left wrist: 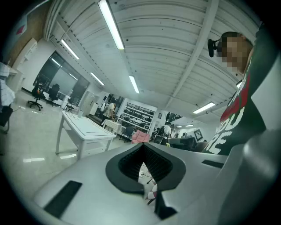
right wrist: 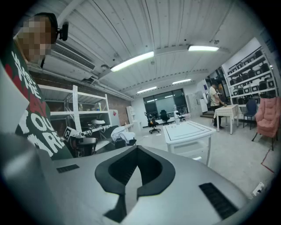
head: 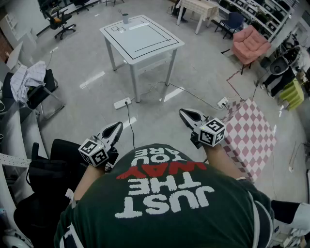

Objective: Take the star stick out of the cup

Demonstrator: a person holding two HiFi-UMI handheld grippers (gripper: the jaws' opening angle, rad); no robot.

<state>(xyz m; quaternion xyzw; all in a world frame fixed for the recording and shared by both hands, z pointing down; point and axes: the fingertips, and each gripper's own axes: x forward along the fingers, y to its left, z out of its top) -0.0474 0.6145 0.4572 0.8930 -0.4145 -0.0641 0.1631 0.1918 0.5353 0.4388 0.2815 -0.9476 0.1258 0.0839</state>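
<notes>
Both hand-held grippers sit low and close to the person's chest, well apart from the table. Seen from the head view, the left gripper [head: 117, 126] points forward over the grey floor, its marker cube [head: 94, 151] just in front of the dark green T-shirt with white and red lettering [head: 164, 193]. The right gripper [head: 182, 112] is angled up and to the left, and its own marker cube [head: 212, 131] rides behind the jaws.

In the left gripper view, the left gripper [left wrist: 143, 146] has its black ribbed jaws pressed together at the tips, with nothing between them. Only a narrow slit of floor shows lower down. The right gripper view shows the right gripper [right wrist: 137, 148] the same way, tips meeting and nothing held.

The white square table with a black outline on its top [head: 140, 41] stands far ahead of the person in the open room. It also appears in the distance in the left gripper view [left wrist: 83, 127] and the right gripper view [right wrist: 189, 131]. A small grey cup [head: 125, 19] stands upright near the table's far left corner. A thin stick [head: 121, 11] rises out of the cup and leans left. It is too small to make out a star on it.

A white power strip [head: 122, 102] lies on the floor near the table's front leg. A pink-and-white checked box [head: 249, 135] sits just to the right of the right gripper, and a pink armchair [head: 250, 43] stands farther back on the right.
</notes>
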